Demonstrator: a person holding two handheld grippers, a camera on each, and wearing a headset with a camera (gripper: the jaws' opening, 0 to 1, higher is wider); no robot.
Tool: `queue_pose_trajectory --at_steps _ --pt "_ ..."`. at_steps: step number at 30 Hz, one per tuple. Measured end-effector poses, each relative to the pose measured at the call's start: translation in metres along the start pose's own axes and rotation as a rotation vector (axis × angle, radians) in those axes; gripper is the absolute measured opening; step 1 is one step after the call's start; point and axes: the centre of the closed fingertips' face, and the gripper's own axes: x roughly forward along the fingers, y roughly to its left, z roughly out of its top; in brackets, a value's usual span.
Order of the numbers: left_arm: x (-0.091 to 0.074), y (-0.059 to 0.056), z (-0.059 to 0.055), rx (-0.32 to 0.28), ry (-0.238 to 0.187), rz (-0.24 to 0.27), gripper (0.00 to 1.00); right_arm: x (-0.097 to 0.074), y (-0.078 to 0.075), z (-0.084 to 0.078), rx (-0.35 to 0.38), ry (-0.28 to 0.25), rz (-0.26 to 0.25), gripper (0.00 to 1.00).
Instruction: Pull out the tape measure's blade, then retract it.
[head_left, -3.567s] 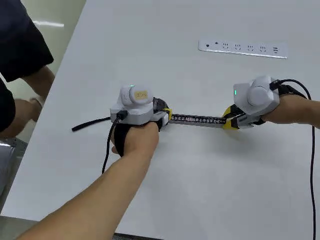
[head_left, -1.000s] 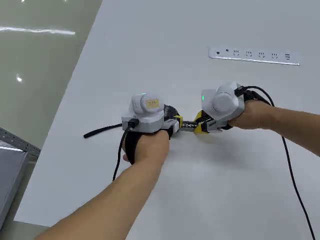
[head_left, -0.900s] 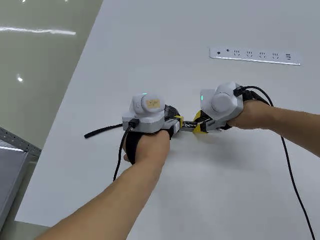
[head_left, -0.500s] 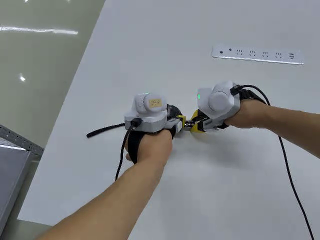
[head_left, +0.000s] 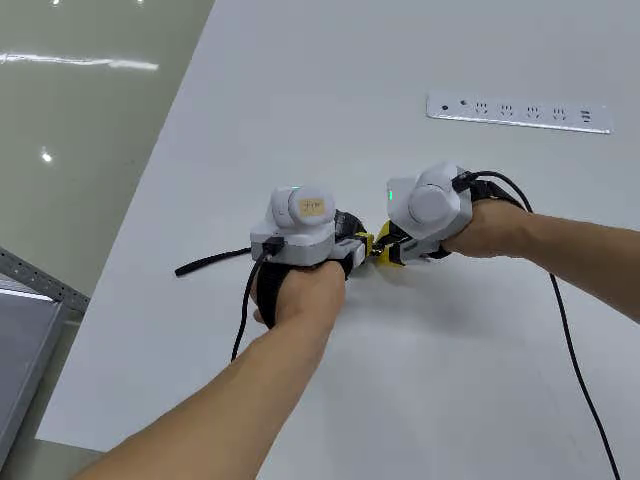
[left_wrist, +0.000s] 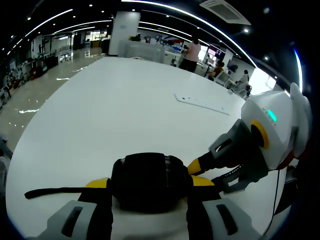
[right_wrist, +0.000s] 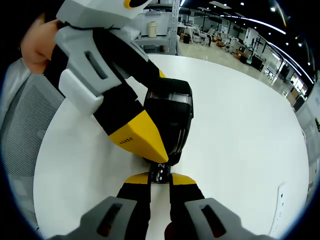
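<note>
Head view: the left gripper (head_left: 352, 254) and the right gripper (head_left: 384, 252) meet almost tip to tip near the middle of a white table (head_left: 300, 100). The tape measure (head_left: 347, 226) sits in the left one, and just a short stub of blade (head_left: 371, 253) bridges across to the right one. I judge the pull-out done and the retract almost finished; what is left is feeding in that last stub and letting go of its end. A power strip (head_left: 518, 112) lies well apart at the far side, and a glossy floor (head_left: 80, 120) shows beyond the table's edge.

Left gripper view: the jaws are clamped on either side of the black case, and a strap (left_wrist: 55, 192) trails off along the table. Behind is a large bright hall with ceiling lights (left_wrist: 150, 22) and people (left_wrist: 191, 50) standing.

Right gripper view: the yellow tips are pinched together on the blade's end, with the case just ahead. Desks (right_wrist: 210, 35) fill the background.
</note>
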Motion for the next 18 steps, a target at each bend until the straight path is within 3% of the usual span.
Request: queue_pose_trajectory --at_steps 18 --pt "0.0009 0.0011 0.0005 -0.004 0.001 -0.007 0.56 0.0075 -0.0019 0.0058 -0.02 -0.012 -0.001 0.13"
